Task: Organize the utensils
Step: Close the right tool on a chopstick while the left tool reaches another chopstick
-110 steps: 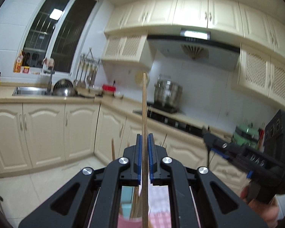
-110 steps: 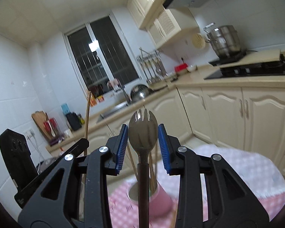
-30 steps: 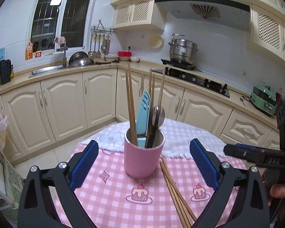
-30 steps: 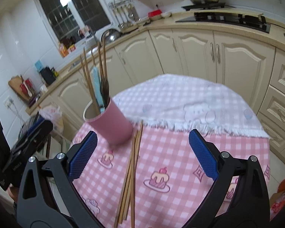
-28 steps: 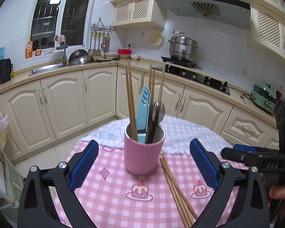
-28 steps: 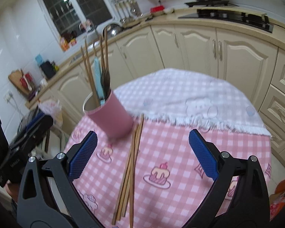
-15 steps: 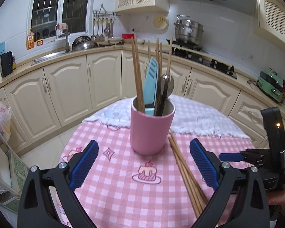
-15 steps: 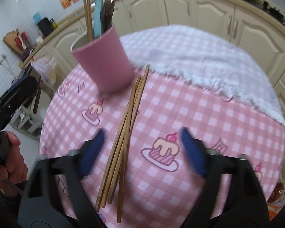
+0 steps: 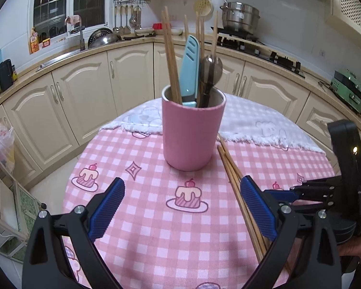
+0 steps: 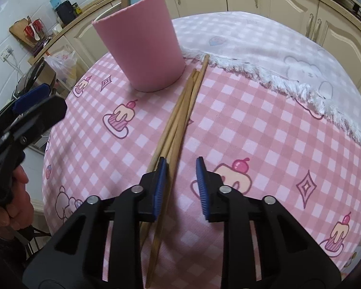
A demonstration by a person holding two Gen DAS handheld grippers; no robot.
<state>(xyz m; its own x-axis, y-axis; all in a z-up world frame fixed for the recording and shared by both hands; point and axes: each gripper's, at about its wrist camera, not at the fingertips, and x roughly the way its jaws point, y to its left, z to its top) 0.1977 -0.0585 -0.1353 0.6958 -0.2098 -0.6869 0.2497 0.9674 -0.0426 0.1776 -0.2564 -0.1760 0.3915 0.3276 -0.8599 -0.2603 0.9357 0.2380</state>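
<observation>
A pink cup (image 9: 193, 132) (image 10: 142, 45) stands on the round table and holds several wooden chopsticks, a light blue utensil (image 9: 190, 67) and a dark spork (image 9: 210, 68). Several loose chopsticks (image 10: 180, 118) (image 9: 238, 192) lie on the cloth to the right of the cup. My right gripper (image 10: 181, 185) (image 9: 284, 192) hangs low over their near ends. Its jaws are closing, with one chopstick between them against the left pad and the others just outside. My left gripper (image 9: 181, 207) (image 10: 41, 103) is open wide and holds nothing, in front of the cup.
A pink checked tablecloth (image 9: 156, 228) with a white fringed part (image 10: 264, 48) covers the table. Cream cabinets (image 9: 84, 91) and a counter with sink and hob curve behind it. A plastic bag (image 9: 2, 142) hangs at the left.
Both grippers have sunk toward the table. The right gripper's jaws went from wide apart to narrow over the loose chopsticks. Chopstick and spork held earlier now stand in the cup.
</observation>
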